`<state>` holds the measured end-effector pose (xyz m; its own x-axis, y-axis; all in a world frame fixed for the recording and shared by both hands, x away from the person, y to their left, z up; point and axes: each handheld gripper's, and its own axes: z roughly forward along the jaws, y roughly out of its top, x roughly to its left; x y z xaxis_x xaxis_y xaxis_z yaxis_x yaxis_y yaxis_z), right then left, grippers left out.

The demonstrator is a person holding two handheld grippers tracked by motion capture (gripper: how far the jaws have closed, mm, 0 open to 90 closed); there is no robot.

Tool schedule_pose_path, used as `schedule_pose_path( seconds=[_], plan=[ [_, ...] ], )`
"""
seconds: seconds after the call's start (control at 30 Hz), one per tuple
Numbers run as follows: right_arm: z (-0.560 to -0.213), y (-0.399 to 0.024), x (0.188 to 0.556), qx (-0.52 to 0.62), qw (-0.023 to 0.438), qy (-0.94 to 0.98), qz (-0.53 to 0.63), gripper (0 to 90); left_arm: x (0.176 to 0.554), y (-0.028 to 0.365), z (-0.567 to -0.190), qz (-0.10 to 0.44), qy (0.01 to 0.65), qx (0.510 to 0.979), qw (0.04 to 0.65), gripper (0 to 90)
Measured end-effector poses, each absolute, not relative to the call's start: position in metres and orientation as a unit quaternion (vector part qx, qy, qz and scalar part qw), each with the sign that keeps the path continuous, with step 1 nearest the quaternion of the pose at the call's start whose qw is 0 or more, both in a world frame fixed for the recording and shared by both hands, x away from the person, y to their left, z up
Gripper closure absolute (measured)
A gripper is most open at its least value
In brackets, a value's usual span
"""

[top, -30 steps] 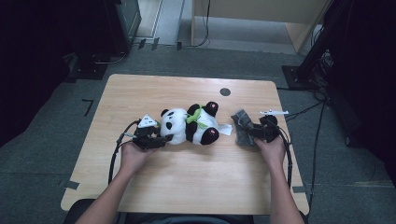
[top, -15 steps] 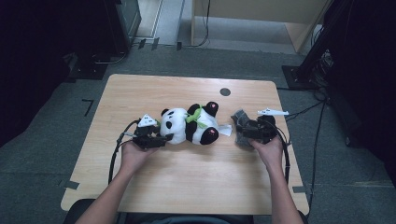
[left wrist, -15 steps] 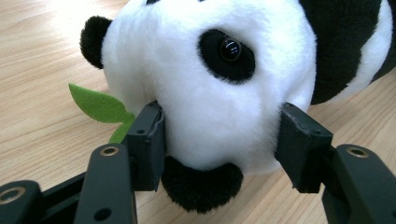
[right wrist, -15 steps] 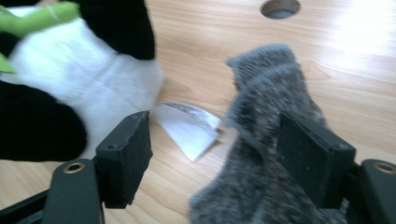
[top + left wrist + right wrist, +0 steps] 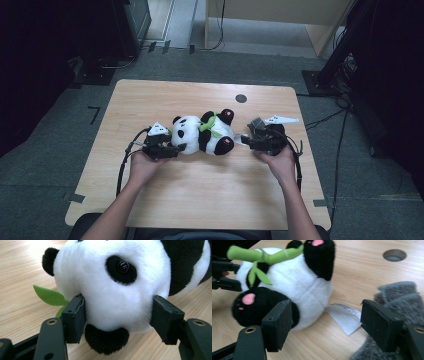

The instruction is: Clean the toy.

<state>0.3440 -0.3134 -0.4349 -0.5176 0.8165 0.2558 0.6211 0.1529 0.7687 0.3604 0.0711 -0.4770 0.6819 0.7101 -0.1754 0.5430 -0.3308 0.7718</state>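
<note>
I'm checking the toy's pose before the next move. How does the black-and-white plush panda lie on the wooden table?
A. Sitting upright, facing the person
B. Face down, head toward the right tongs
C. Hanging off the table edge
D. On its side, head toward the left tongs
D: the black-and-white plush panda lies sideways on the wooden table, its head between the left tongs' jaws.

The panda [image 5: 112, 290] in front of me is soft plush with short matt pile; its eye [image 5: 123, 266] is glossy plastic. The leaf [image 5: 50, 296] is flat green felt. My left gripper [image 5: 117, 315] has matt black pads. The tabletop [image 5: 200, 195] is smooth light wood-grain. The tag [image 5: 344, 315] looks like thin white fabric or paper. The grey cloth [image 5: 397, 300] is fuzzy.
</note>
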Motion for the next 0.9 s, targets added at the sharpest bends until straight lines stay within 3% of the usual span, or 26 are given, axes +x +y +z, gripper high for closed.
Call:
schedule_pose_path(
  seconds=[0.23, 0.47, 0.63, 0.9],
  plan=[
    [-0.421, -0.292, 0.336, 0.455, 0.111, 0.764, 0.444, 24.8, 0.360, 0.071, -0.477, 0.095, 0.386, 0.811, 0.429, 33.0],
    [-0.413, -0.271, 0.330, 0.432, 0.107, 0.773, 0.451, 17.9, 0.360, 0.071, -0.477, 0.096, 0.386, 0.811, 0.428, 32.5],
    [-0.422, -0.259, 0.331, 0.424, 0.105, 0.786, 0.438, 12.8, 0.360, 0.071, -0.477, 0.095, 0.386, 0.811, 0.428, 32.4],
    [-0.447, -0.247, 0.338, 0.393, 0.101, 0.812, 0.420, 12.7, 0.361, 0.071, -0.477, 0.097, 0.386, 0.811, 0.428, 31.0]
  ],
)
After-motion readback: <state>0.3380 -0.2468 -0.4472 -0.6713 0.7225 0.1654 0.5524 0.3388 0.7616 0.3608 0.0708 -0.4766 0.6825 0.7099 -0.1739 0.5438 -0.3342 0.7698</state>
